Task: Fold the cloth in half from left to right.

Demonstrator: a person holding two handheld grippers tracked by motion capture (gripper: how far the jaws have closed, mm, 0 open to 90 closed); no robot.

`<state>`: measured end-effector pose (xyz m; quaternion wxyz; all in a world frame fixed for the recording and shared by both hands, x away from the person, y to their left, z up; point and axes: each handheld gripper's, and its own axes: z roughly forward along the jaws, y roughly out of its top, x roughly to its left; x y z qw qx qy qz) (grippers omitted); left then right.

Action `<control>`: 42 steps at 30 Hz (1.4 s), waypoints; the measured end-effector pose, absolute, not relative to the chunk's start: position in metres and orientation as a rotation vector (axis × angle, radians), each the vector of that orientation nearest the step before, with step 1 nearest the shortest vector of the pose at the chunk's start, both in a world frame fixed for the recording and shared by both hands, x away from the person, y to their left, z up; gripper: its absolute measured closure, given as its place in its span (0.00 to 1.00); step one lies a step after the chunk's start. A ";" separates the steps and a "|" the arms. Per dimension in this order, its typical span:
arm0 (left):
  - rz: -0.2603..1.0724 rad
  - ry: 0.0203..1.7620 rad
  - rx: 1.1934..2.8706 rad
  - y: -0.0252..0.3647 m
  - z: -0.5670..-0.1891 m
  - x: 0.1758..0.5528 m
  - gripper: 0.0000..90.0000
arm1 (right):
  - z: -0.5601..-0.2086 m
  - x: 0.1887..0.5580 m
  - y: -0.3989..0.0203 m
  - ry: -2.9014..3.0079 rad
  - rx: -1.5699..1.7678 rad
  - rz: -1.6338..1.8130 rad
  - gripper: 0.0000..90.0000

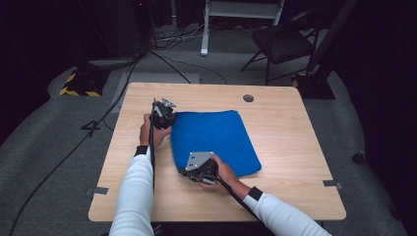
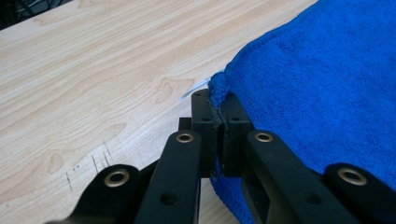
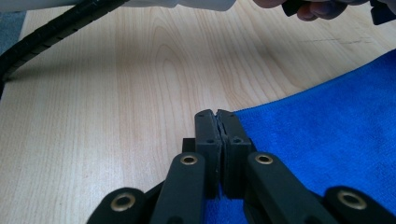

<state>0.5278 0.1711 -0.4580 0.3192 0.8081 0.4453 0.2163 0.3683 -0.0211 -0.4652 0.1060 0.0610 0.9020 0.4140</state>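
A folded blue towel [image 1: 216, 140] lies flat in the middle of the wooden table [image 1: 290, 147]. My left gripper [image 1: 169, 117] is at the towel's far left corner. In the left gripper view the left gripper [image 2: 217, 103] is shut on that corner of the towel [image 2: 322, 88], and a bit of cloth pokes out past the tips beside a small white tag [image 2: 194, 88]. My right gripper [image 1: 184, 169] is at the towel's near left corner. In the right gripper view the right gripper [image 3: 217, 116] is shut on the towel's [image 3: 327, 135] edge, with blue cloth showing under the jaws.
A round cable hole [image 1: 248, 98] sits in the table's far edge. Bare wood lies to the towel's right and front. On the floor behind stand a black chair [image 1: 282, 42], cables [image 1: 118, 93] and a yellow-black striped base [image 1: 78, 84]. The other hand [image 3: 322, 7] shows beyond the right gripper.
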 end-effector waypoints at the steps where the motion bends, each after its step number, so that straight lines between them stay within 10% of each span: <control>1: 0.570 1.176 2.118 0.169 -0.458 0.528 0.97 | -0.464 0.368 -0.023 2.653 0.186 1.223 0.98; 42: 0.610 1.098 2.104 0.071 -0.428 0.550 0.94 | -0.432 0.380 -0.157 2.472 0.500 1.246 0.98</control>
